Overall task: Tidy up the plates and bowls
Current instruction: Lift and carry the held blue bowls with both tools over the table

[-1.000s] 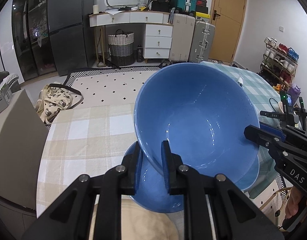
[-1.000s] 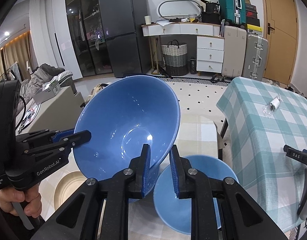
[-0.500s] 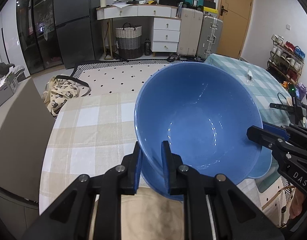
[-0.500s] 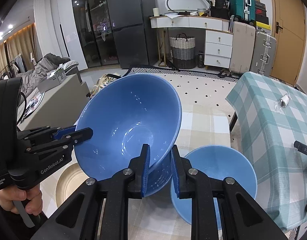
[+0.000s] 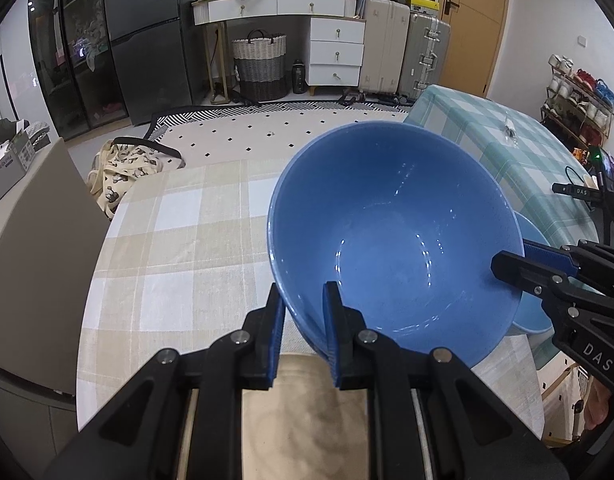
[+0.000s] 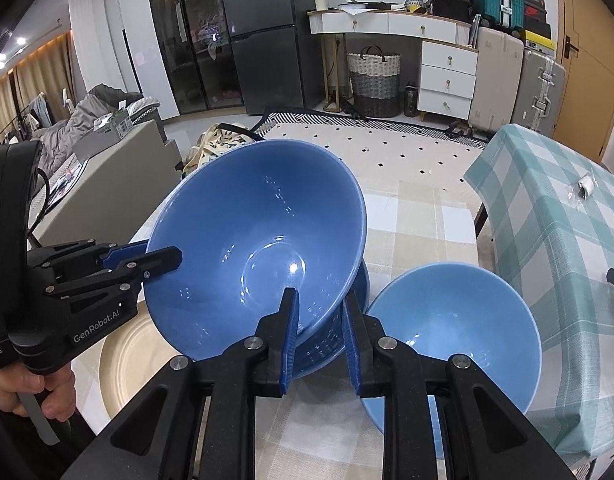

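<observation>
A large blue bowl (image 5: 395, 248) (image 6: 259, 240) hangs tilted just over the beige checked table (image 5: 179, 240), held by both grippers at opposite rims. My left gripper (image 5: 303, 320) (image 6: 163, 256) is shut on its near rim in the left wrist view. My right gripper (image 6: 319, 336) (image 5: 519, 264) is shut on the other rim, one finger inside the bowl and one outside. Right under it another blue bowl (image 6: 365, 276) peeks out. A smaller blue bowl (image 6: 455, 332) (image 5: 531, 240) stands on the table beside them. A beige plate (image 6: 123, 352) (image 5: 307, 420) lies near the table's front edge.
A table with a teal checked cloth (image 6: 555, 216) (image 5: 507, 140) stands close on the right. A grey box-like block (image 5: 31, 224) borders the left edge. A hand (image 6: 47, 392) grips the left tool. Bare cloth stretches across the far left of the beige table.
Both grippers have sunk with the large blue bowl, bringing it down close onto the blue bowl beneath. The grips have not changed.
</observation>
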The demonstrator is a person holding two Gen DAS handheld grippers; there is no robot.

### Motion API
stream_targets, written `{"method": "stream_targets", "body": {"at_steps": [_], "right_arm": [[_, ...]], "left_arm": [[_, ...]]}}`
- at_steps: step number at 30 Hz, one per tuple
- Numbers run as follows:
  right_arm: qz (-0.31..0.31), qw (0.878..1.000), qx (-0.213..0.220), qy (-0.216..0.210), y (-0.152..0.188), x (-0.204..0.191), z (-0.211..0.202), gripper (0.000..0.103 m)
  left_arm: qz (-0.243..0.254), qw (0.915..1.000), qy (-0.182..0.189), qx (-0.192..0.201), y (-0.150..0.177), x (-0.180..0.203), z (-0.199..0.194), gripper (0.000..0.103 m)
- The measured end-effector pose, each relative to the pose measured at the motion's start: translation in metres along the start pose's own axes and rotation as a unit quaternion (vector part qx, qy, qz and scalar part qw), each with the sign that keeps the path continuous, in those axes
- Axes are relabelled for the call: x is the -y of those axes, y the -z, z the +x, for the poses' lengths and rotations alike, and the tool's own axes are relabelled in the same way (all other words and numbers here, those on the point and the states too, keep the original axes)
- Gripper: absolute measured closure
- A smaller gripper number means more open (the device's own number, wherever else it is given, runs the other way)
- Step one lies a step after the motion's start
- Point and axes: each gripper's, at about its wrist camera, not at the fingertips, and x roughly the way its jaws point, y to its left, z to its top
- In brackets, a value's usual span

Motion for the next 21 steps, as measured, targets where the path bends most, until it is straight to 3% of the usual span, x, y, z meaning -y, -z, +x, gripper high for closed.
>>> {"method": "stream_targets", "body": {"at_steps": [21], "right_arm": [[-0.014, 0.999, -0.032, 0.015, 0.014, 0.003, 0.025, 0.079]], "left_arm": [[0.027, 0.9989, -0.028, -0.027, 0.009, 0.013, 0.023, 0.086]]}}
